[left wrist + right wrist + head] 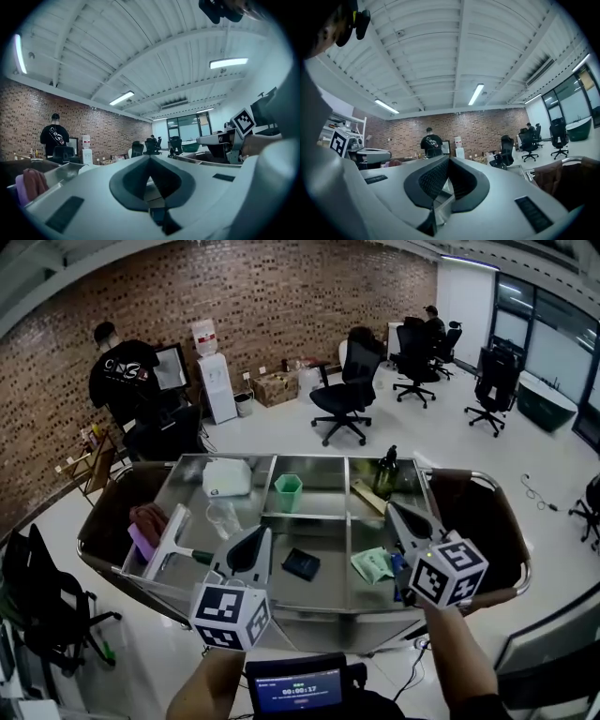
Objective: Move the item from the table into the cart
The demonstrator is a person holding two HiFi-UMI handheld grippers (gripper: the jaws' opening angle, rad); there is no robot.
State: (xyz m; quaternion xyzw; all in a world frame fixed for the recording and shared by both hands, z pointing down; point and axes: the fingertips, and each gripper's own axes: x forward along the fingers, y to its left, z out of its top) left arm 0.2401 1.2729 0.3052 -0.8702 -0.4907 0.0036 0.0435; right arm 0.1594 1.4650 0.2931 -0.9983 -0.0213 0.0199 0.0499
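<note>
A steel cart [314, 517] with several compartments stands in front of me. It holds a white box [227, 476], a green cup [288, 491], a dark bottle [385, 474], a squeegee [164, 545], a small black item [301, 563] and a pale green cloth [372, 564]. My left gripper [266, 532] hovers over the cart's near left part, pointing level, jaws together with nothing between them [150, 156]. Over the near right part, above the pale green cloth, my right gripper [389, 507] is also shut and empty [449, 157].
Brown bags hang at both ends of the cart [487, 521]. A person [127, 381] stands at a desk by the brick wall, beside a water dispenser [216, 381]. Office chairs [347, 390] stand beyond; another chair [47, 601] is near left. A small screen [298, 688] sits at my chest.
</note>
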